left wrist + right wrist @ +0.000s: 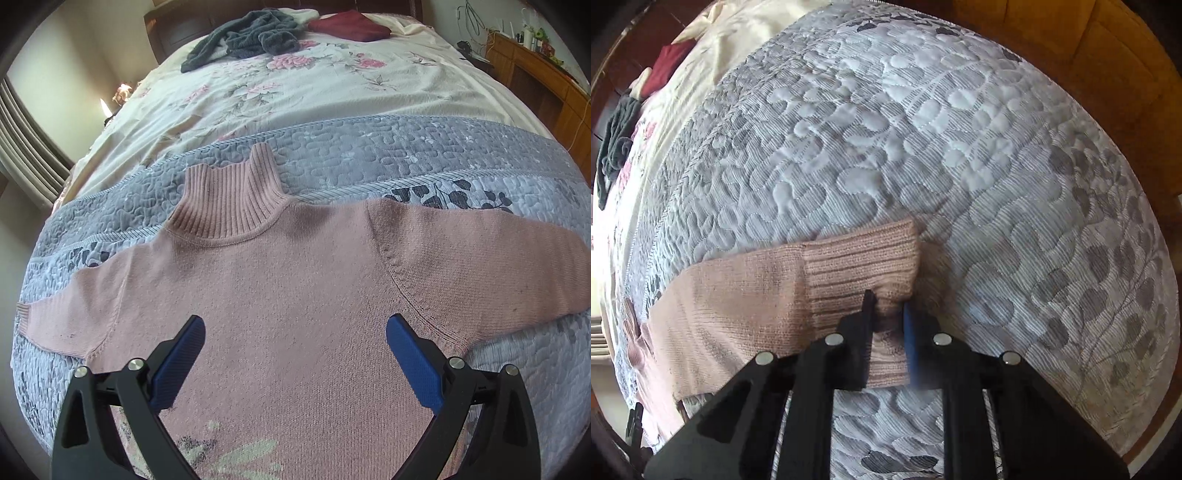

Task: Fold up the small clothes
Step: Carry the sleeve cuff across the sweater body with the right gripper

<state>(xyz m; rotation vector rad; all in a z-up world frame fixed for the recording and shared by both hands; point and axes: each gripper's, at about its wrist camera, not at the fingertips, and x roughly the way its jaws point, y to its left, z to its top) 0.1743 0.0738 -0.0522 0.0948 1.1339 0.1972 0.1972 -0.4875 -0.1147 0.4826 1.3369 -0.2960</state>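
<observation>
The pink sweater (295,280) lies flat, sleeves spread, on the grey quilt (369,147); the right gripper (889,314) is clamped on its ribbed cuff (860,258); the left gripper (295,354) hovers spread wide over the chest. Likely the first sleeve fold; next, carry that cuff across the body without dragging it.

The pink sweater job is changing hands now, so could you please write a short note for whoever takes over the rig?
Left gripper: open, holding nothing, over the middle of the pink sweater.
Right gripper: shut on the ribbed cuff of one sleeve, which lies stretched out on the grey quilt.
Sweater: spread flat, collar pointing away, both sleeves out to the sides.
Done: the sweater is laid out; no fold shows yet.
Left: fold the held sleeve across the body, then the other sleeve, then the body.
Farther up the bed, a dark grey garment lies crumpled and a maroon one looks folded.
</observation>
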